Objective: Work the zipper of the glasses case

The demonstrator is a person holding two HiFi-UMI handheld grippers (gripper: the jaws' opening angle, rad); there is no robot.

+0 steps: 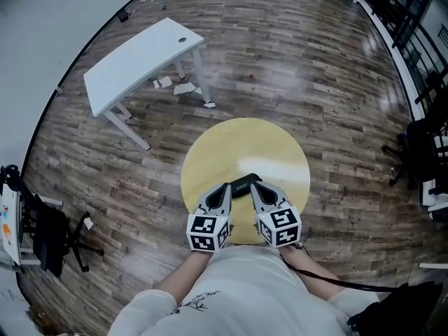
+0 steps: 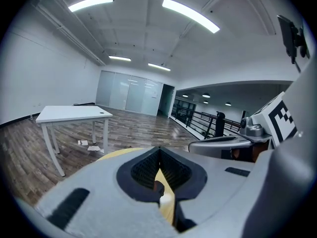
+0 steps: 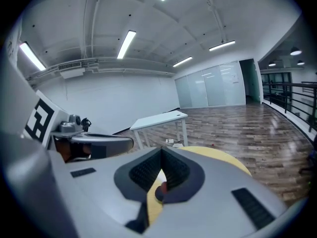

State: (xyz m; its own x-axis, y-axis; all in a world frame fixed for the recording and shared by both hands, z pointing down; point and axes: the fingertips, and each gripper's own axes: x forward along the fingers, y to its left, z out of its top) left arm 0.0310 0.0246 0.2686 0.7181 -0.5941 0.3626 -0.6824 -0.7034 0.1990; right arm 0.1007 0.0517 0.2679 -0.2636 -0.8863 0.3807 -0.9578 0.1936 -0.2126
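Looking down, there's a round yellow table [image 1: 210,152] dead centre on a wood floor [image 1: 315,68]. A small black glasses case [image 1: 244,184] lies near its lower edge. The left gripper [image 1: 226,187] and right gripper [image 1: 255,186] come in from the bottom, tips pinched together, one at each end of the case. Can't tell if they touch it. A white desk [image 1: 140,58] sits upper left with paper scraps [image 1: 183,88] beside it. A black railing [image 1: 413,19] runs along the upper right.
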